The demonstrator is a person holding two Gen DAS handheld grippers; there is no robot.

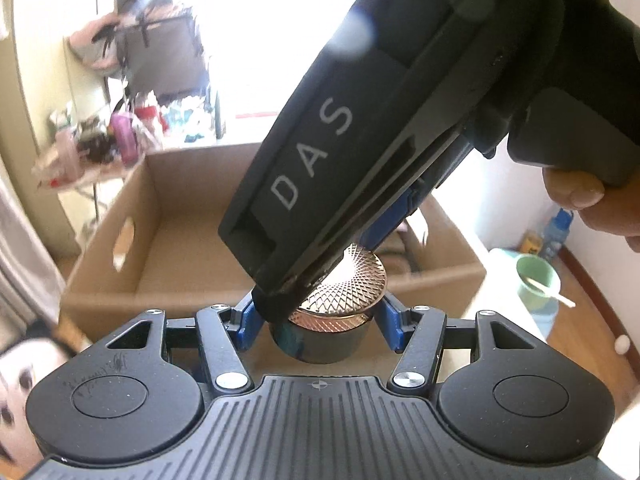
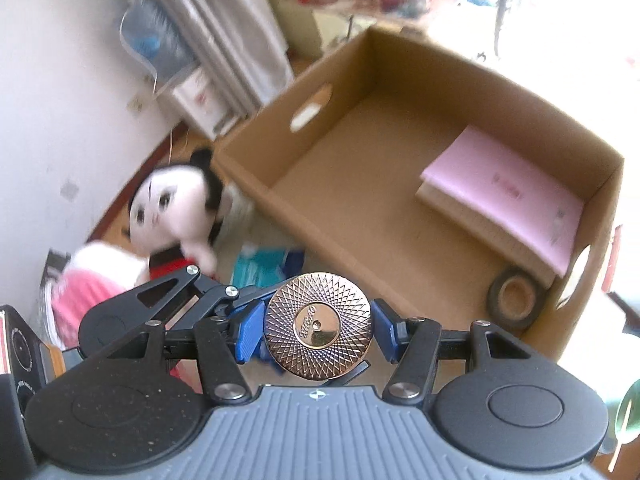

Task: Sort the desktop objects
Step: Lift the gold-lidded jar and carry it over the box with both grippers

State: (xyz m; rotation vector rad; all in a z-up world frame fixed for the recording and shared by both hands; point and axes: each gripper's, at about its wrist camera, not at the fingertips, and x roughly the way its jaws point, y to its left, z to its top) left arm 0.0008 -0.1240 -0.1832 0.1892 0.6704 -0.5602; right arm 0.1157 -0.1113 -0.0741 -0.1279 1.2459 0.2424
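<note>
The left gripper (image 1: 318, 326) is angled downward, blue pads closed against a dark jar's body. The right gripper (image 2: 318, 334) is pitched steeply down from above, pads clamped on the jar's patterned lid; a hand (image 1: 588, 200) is seen on its handle.

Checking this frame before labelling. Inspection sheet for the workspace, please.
Surface: wooden floor, mostly covered.
Job's things: small dark jar with a patterned metal lid; open cardboard box holding a pink book and a tape roll.
Clutter: plush doll, blue packet, green cup with a stick in it.
Grippers: left gripper closed on the jar's body; right gripper closed on the lid from above.
Cables: nothing seen.
Surroundings: white wall, curtain, bright window, blurred items behind the box.
</note>
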